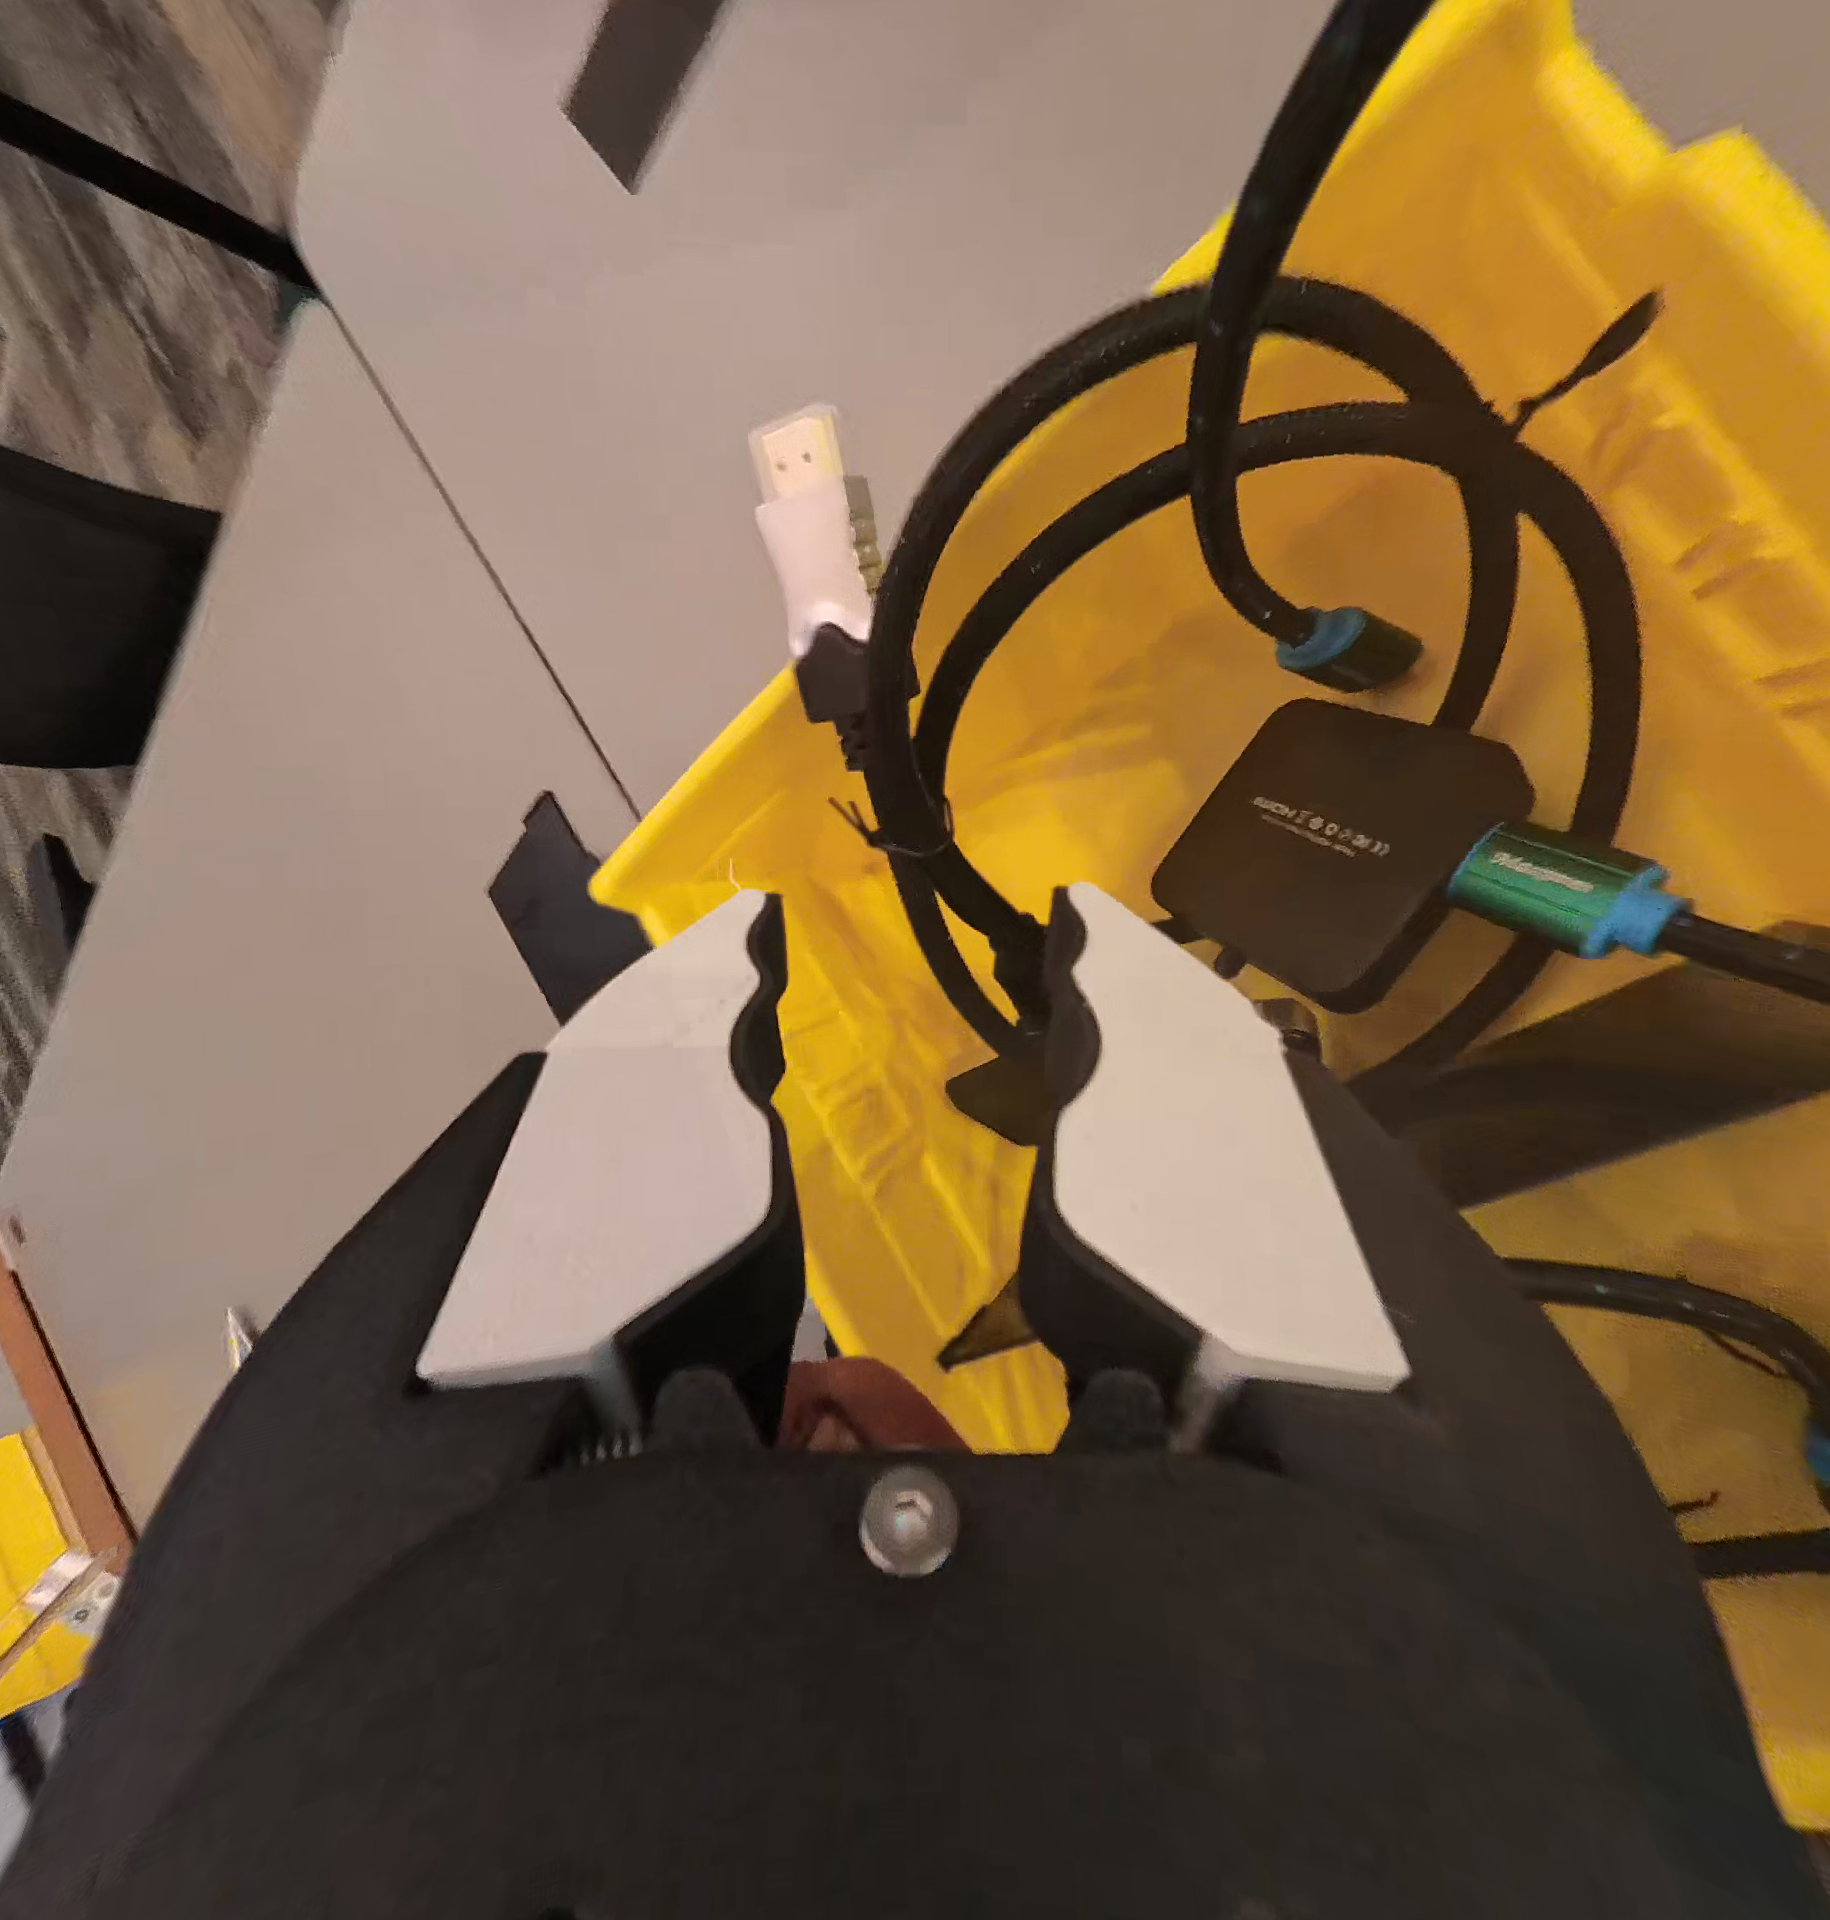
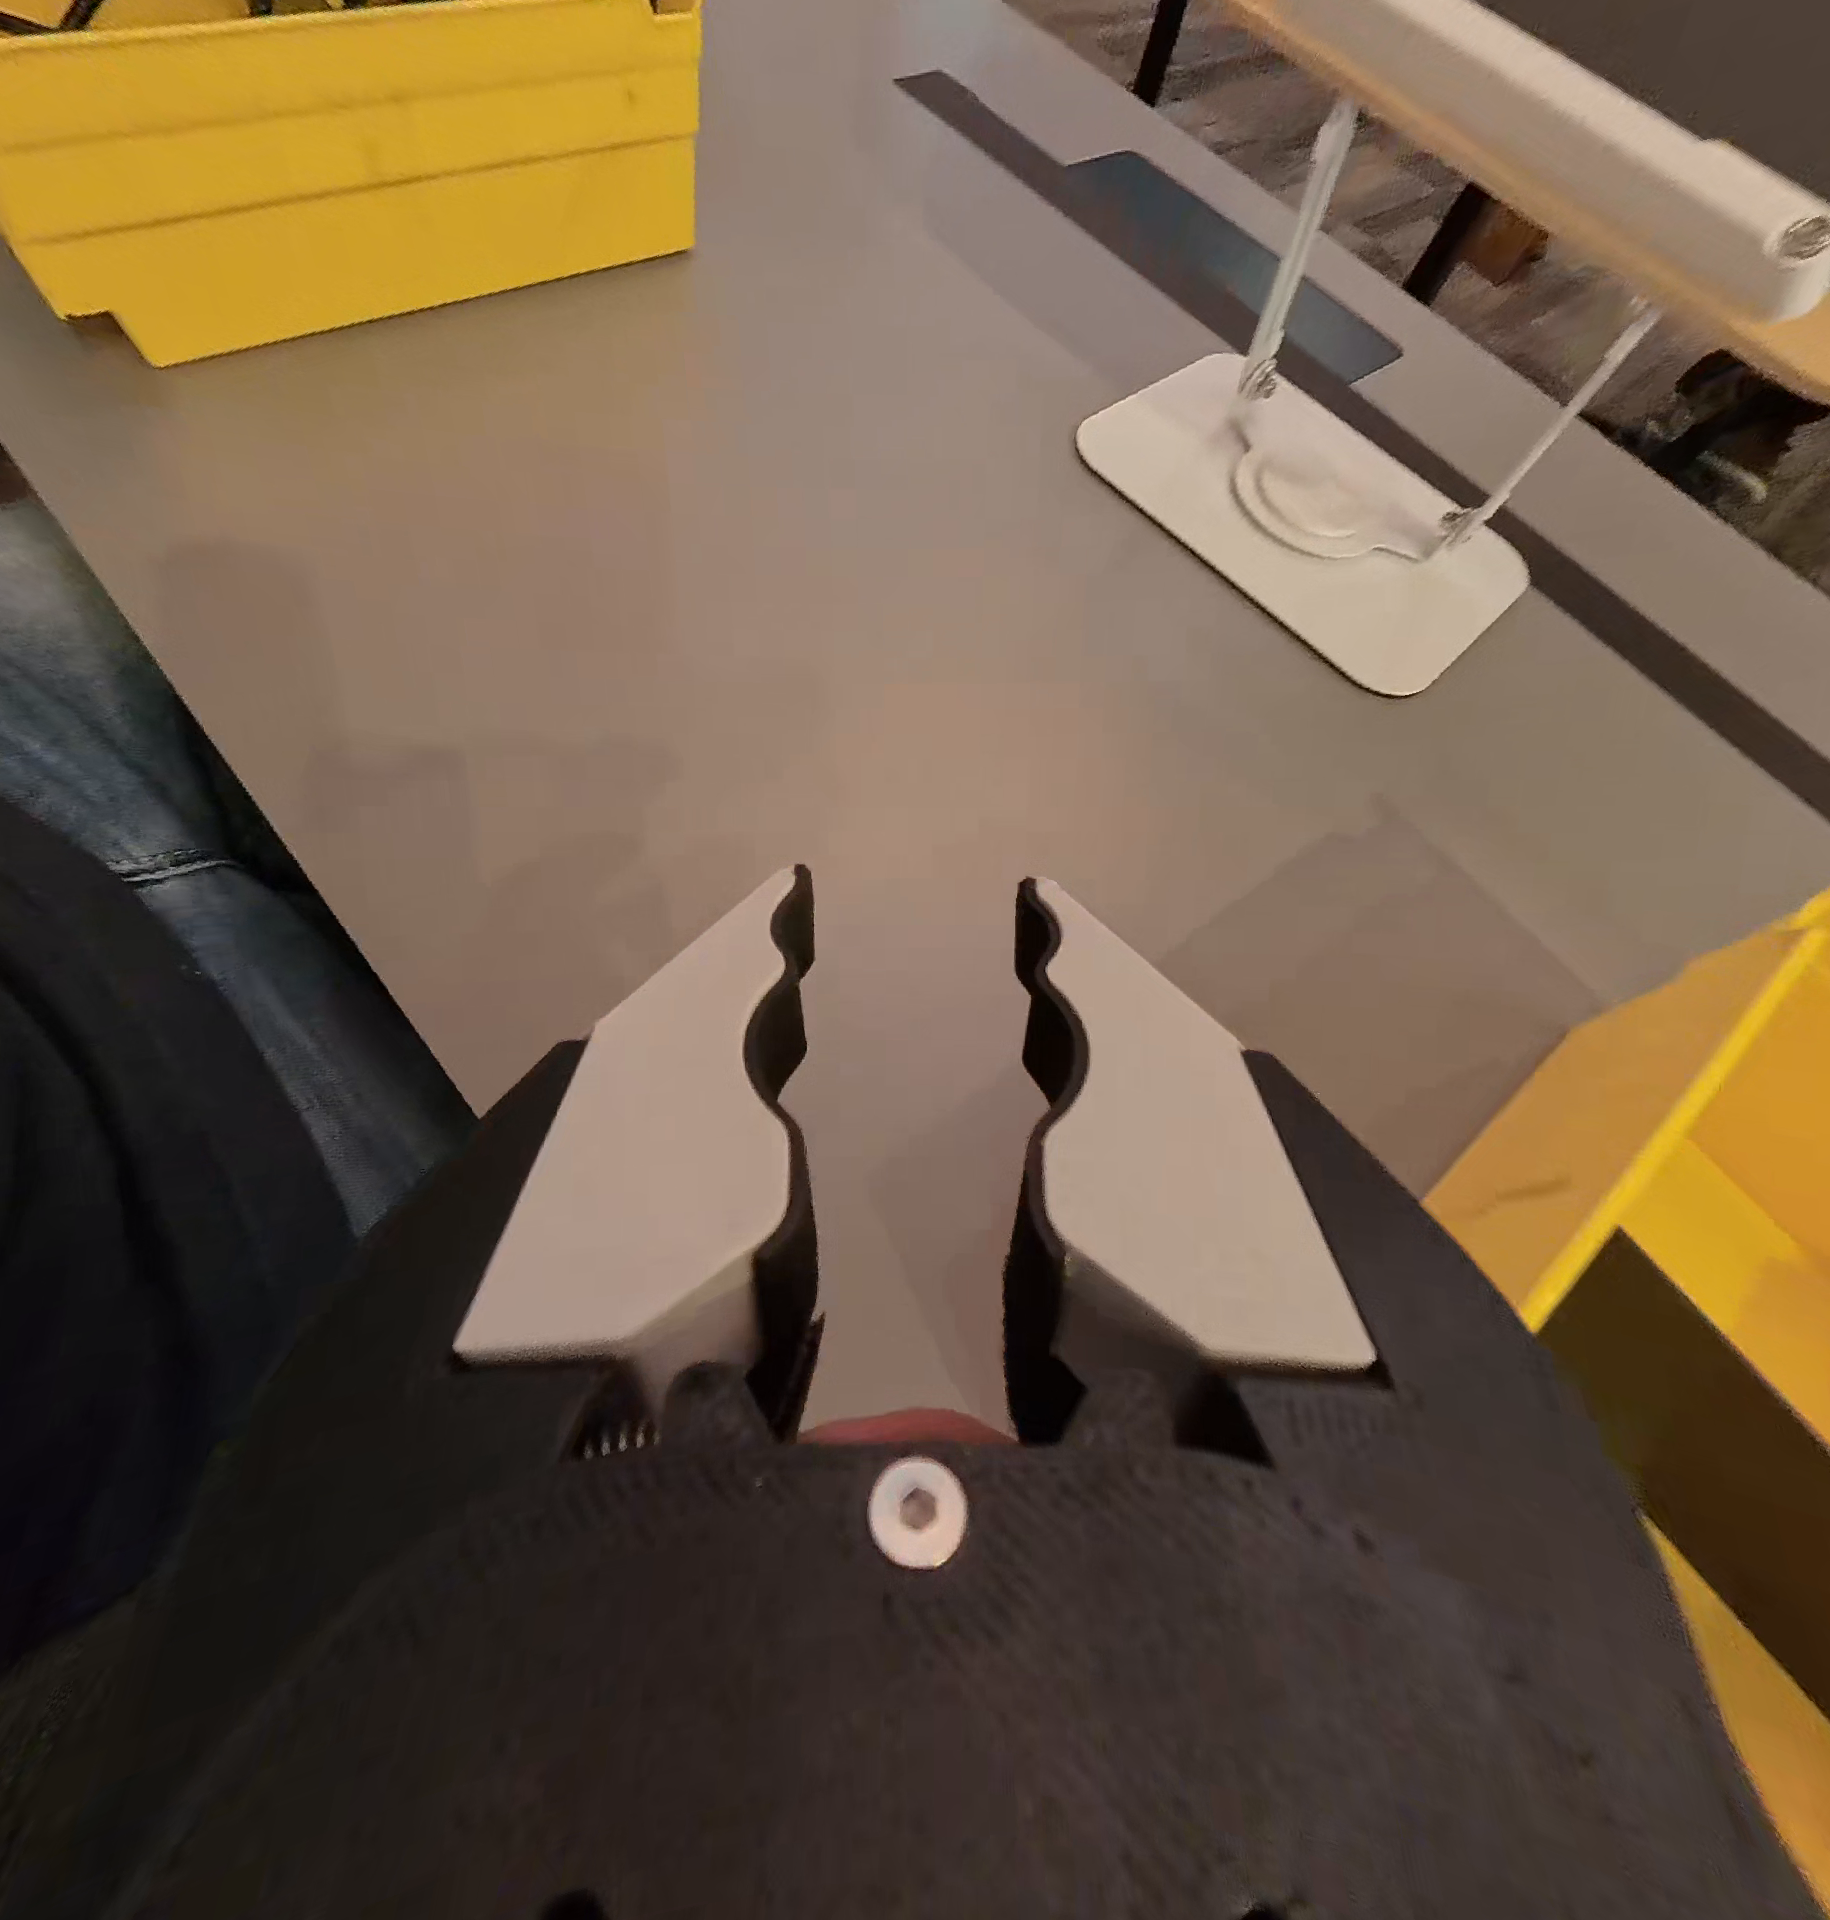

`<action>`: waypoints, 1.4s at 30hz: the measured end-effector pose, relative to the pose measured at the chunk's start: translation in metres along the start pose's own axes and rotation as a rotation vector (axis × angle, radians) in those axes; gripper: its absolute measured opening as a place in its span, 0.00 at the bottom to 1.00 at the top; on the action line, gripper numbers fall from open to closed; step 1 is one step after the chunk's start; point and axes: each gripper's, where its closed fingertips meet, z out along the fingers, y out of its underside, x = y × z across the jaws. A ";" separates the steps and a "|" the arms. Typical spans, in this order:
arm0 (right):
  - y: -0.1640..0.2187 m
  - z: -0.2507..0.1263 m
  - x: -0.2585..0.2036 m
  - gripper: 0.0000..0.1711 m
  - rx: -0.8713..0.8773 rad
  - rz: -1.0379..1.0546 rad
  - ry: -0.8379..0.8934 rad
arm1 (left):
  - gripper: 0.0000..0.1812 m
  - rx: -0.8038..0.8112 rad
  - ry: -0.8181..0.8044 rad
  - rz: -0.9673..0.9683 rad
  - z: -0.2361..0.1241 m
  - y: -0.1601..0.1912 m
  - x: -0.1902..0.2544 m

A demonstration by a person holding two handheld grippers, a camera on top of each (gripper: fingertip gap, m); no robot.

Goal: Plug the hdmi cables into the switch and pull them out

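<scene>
The black HDMI switch (image 1: 1337, 842) lies in a yellow bin (image 1: 1513, 312). A green plug with a blue collar (image 1: 1555, 888) is in its right side. A second blue-collared plug (image 1: 1347, 644) lies just beyond the switch's far edge; I cannot tell if it is plugged in. A coiled black braided cable (image 1: 952, 582) has one end with a white cap (image 1: 807, 520) resting over the bin's rim. Its other black plug (image 1: 994, 1091) lies against my right finger. My left gripper (image 1: 916, 904) is open above the bin. My right gripper (image 2: 916, 883) is open and empty over the grey table (image 2: 682, 623).
A second yellow bin (image 2: 371, 208) stands at the far left of the table, and the edge of another yellow bin (image 2: 1669, 1143) is at the right. A white desk lamp (image 2: 1306, 540) stands at the far right. A person's leg in jeans (image 2: 80, 727) is at the table's left edge. One gripper's finger ends stand about 55 cm off the other's.
</scene>
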 end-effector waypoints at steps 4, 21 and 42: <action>0.005 0.009 -0.009 0.22 -0.016 0.012 -0.037 | 0.18 -0.096 0.039 0.022 0.028 0.007 0.002; 0.017 0.030 -0.018 0.20 -0.051 0.034 -0.111 | 0.10 0.097 0.012 -0.053 0.009 -0.013 -0.014; 0.020 0.043 -0.034 0.19 -0.053 0.033 -0.166 | 0.05 0.104 -0.137 0.153 0.011 -0.032 -0.015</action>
